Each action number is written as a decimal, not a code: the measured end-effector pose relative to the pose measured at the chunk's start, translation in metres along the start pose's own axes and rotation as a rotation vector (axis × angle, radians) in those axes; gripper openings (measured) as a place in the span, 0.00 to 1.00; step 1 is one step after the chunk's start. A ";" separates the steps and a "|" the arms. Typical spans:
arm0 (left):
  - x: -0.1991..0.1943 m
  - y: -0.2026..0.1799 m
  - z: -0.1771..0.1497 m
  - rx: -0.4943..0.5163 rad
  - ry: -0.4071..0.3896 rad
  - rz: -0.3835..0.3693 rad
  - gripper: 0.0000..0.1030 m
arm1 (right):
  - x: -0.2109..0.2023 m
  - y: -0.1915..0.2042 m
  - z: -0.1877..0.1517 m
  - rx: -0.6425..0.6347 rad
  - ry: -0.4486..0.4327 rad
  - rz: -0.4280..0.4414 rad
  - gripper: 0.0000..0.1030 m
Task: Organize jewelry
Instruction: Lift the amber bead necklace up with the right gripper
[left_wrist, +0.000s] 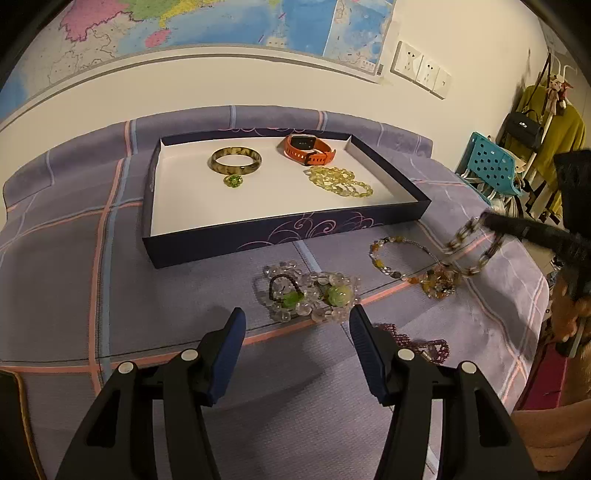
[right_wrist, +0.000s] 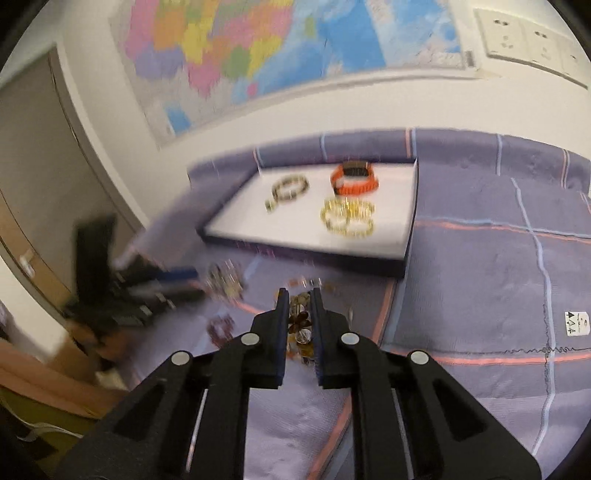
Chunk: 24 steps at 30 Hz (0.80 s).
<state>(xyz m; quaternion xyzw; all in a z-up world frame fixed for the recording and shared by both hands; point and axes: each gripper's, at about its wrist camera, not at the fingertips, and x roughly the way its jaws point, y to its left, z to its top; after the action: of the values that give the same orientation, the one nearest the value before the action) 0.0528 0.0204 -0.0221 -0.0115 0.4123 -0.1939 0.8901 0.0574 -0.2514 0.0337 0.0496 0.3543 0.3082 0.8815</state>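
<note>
A dark tray (left_wrist: 280, 230) with a white floor holds a tortoiseshell bangle (left_wrist: 236, 161), a green ring (left_wrist: 233, 181), an orange watch (left_wrist: 308, 148) and yellow bead bracelets (left_wrist: 340, 180). My left gripper (left_wrist: 297, 319) is open, just short of a clear and green bead cluster (left_wrist: 308, 295). My right gripper (left_wrist: 487, 221) is shut on a brown chain-link bracelet (left_wrist: 474, 245), lifted above the cloth; it also shows between the pads in the right wrist view (right_wrist: 300, 325). An amber bead necklace (left_wrist: 406, 262) lies below it.
A purple bead piece (left_wrist: 417, 343) lies by my left gripper's right finger. The purple checked cloth (left_wrist: 74, 258) covers the table. A wall with a map (left_wrist: 221, 18) stands behind. A teal chair (left_wrist: 491, 162) and hanging clothes are at the right.
</note>
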 end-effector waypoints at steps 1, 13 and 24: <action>0.000 -0.001 0.000 0.002 0.000 -0.001 0.54 | -0.005 -0.001 0.003 0.011 -0.018 0.018 0.12; -0.004 -0.014 0.001 0.053 -0.016 -0.013 0.54 | -0.041 0.004 0.029 0.043 -0.141 0.101 0.12; 0.010 -0.002 0.003 0.038 0.025 0.045 0.50 | 0.000 -0.007 0.002 0.109 -0.041 0.124 0.12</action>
<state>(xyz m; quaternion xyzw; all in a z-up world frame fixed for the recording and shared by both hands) 0.0597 0.0146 -0.0271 0.0173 0.4196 -0.1817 0.8892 0.0620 -0.2569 0.0334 0.1257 0.3487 0.3412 0.8638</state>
